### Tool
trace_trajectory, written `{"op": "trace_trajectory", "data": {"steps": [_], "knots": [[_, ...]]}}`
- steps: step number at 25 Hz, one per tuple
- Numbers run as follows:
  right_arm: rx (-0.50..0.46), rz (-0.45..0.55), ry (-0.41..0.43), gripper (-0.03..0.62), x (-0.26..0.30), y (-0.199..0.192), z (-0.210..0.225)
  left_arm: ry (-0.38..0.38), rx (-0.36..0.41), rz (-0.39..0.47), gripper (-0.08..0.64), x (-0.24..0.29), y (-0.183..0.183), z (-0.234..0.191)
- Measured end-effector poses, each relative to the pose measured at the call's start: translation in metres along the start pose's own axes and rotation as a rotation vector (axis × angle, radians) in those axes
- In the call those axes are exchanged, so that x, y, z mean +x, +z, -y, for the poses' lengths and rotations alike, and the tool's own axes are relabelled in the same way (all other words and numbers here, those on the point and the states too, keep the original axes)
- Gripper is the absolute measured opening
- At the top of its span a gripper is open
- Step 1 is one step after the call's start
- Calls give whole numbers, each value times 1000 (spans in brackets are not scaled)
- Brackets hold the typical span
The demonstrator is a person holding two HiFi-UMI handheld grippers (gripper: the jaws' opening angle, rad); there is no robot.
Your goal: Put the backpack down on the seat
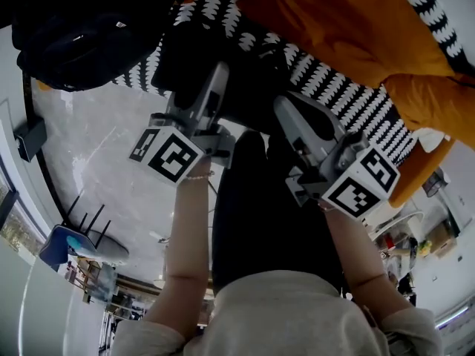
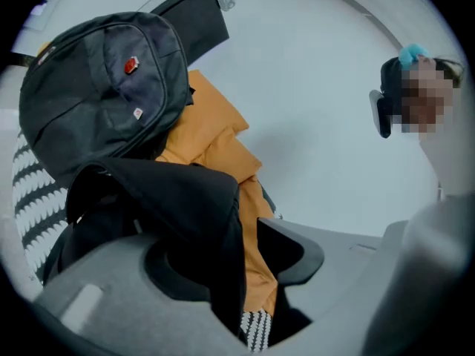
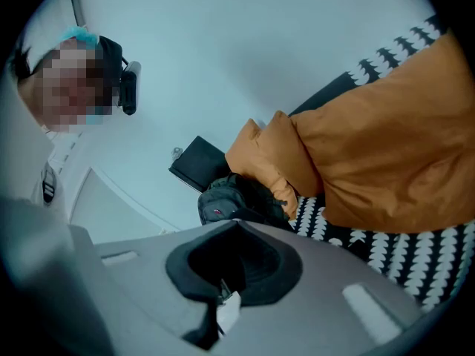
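The black backpack [image 1: 82, 28] rests on the sofa's black-and-white patterned seat [image 1: 334, 87], apart from both grippers; it also shows as the backpack [image 2: 104, 87] in the left gripper view and small [image 3: 230, 199] in the right gripper view. A loose black cloth [image 1: 223, 65] lies on the seat in front of it. My left gripper [image 1: 215, 80] has its jaws apart; the black cloth [image 2: 185, 199] drapes over one jaw and hangs in the gap, with the other pad clear of it. My right gripper [image 3: 236, 227] is shut on black cloth with a white tag [image 3: 226, 314].
Orange cushions [image 1: 356, 28] lie along the sofa beside the backpack. A flat black box [image 2: 193, 17] sits on the pale floor behind the backpack. A blue chair [image 1: 74, 247] stands further off. My own legs in black trousers [image 1: 260, 213] are below the grippers.
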State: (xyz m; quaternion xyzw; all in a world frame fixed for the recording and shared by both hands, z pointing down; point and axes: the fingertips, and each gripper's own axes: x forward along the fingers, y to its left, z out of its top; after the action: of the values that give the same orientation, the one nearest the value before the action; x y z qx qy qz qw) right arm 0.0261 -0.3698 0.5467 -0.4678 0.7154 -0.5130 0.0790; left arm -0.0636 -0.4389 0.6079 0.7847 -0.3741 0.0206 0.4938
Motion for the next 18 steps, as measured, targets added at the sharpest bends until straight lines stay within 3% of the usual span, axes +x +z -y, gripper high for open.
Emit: {"op": "trace_trajectory", "data": {"steps": [4, 18], "knots": [[15, -26, 10, 3, 4, -11, 7, 73, 0, 12, 210, 1, -2, -23], [10, -83, 2, 3, 8, -28, 30, 181, -27, 111, 299, -10, 3, -73]]}}
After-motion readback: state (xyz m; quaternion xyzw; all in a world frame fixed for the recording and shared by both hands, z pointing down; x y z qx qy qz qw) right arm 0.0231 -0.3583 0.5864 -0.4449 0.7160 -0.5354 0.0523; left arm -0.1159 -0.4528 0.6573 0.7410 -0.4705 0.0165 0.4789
